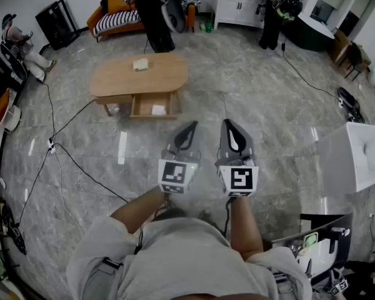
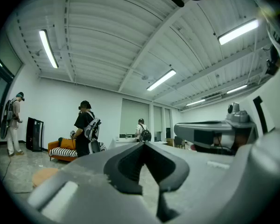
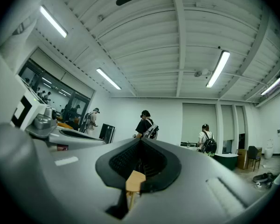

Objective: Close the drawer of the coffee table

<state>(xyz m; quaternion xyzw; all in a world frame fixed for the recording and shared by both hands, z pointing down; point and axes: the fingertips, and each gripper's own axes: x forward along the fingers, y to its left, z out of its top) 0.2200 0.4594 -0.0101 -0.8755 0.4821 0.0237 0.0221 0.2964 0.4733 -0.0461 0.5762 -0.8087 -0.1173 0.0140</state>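
Note:
In the head view, the oval wooden coffee table stands on the marble floor ahead of me. Its drawer is pulled out toward me, with a small white item inside. A pale pad lies on the tabletop. Both grippers are held side by side in front of my body, well short of the table and pointing about level. The left gripper is shut with nothing between its jaws. The right gripper is shut too and holds nothing.
Cables trail over the floor left of the table. An orange sofa and a person stand behind it, with a white cabinet and another person at the back. A white box stands at the right.

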